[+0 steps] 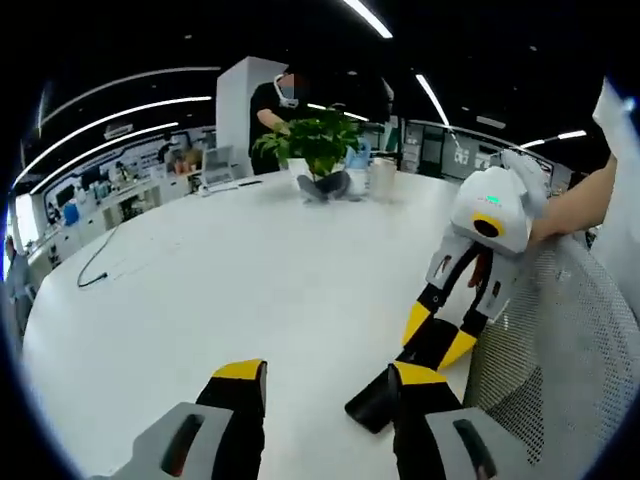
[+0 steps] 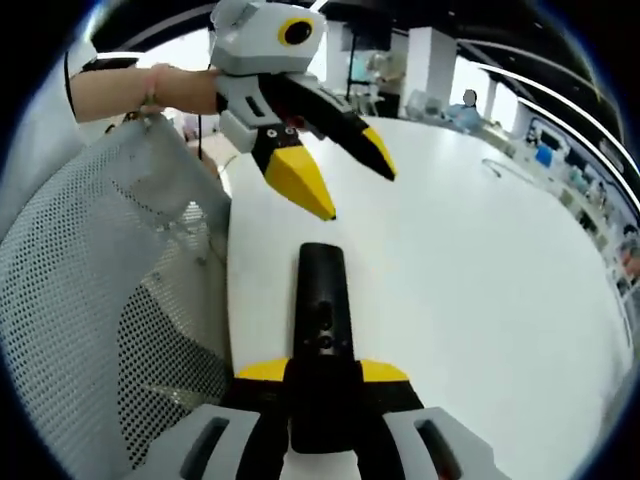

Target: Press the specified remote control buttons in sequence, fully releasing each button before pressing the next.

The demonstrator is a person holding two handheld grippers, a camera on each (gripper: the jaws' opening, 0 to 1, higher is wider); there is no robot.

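The right gripper (image 2: 322, 372) clamps the black remote (image 2: 322, 300) steady, pointing toward twelve o'clock, so the left gripper (image 2: 345, 170), open and empty at eleven o'clock, can press buttons.

No readable text, labels, brands or numbers are showing anywhere. The remote control (image 2: 322, 330) is showing dark buttons, markings too small to read. Background shelves and signs in the left gripper view are blurring out, nothing legible.
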